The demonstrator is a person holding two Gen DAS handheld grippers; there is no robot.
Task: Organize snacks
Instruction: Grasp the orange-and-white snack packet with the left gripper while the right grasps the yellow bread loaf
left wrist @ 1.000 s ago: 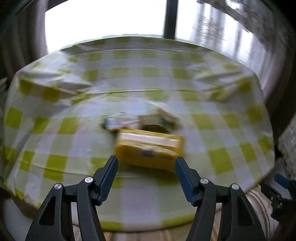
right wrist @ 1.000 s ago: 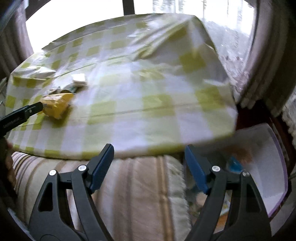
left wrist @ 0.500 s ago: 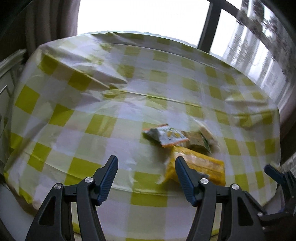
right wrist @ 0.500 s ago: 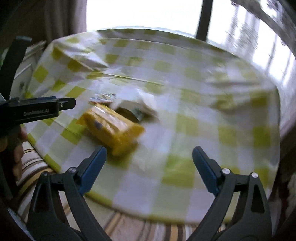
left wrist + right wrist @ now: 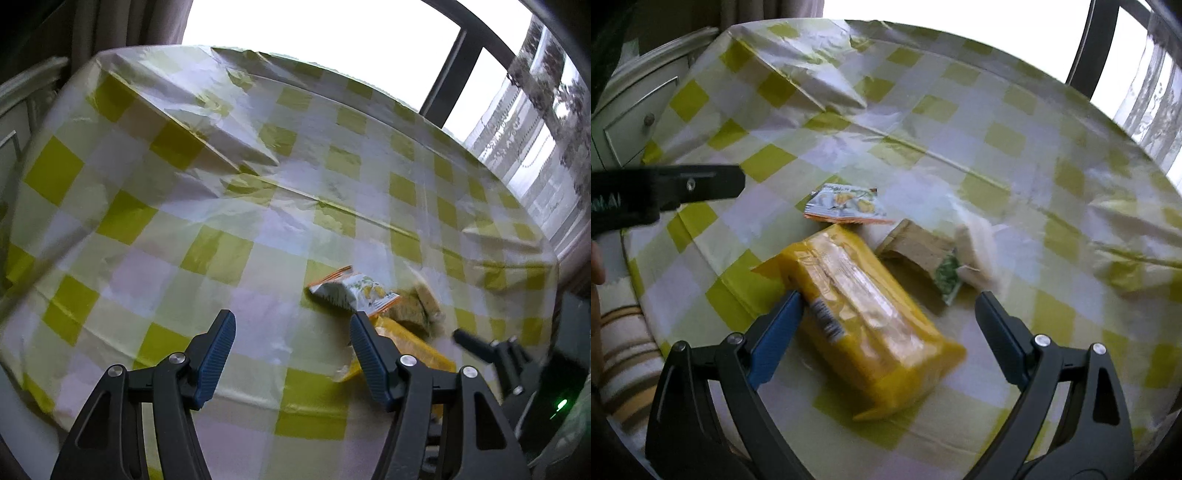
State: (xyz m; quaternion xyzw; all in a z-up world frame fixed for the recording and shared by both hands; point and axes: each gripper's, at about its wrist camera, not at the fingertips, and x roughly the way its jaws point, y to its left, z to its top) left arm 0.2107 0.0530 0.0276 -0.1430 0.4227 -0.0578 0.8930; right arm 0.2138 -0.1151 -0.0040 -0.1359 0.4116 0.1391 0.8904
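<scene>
A large yellow snack pack [image 5: 864, 310] lies on the checked tablecloth [image 5: 997, 140], partly between the fingers of my open right gripper [image 5: 888, 306], with the left fingertip at its edge. Beyond it lie a small white and orange sachet [image 5: 846, 205], a brown packet [image 5: 919, 245] and a pale packet [image 5: 975, 254]. My left gripper [image 5: 291, 332] is open and empty over the cloth, left of the sachet [image 5: 351, 290] and the yellow pack [image 5: 410, 343]. The left gripper's finger shows in the right wrist view [image 5: 683, 186].
The round table has a yellow and white cloth [image 5: 221, 206] with raised creases. A white drawer cabinet [image 5: 639, 114] stands at the far left. Windows with a dark frame [image 5: 450, 85] and lace curtains are behind. A striped sofa cushion [image 5: 624, 354] lies below the table's near edge.
Both grippers have swung in towards the table. The right one has moved close over the yellow pack, which now sits between its fingers. The left one has shifted left of the snacks.
</scene>
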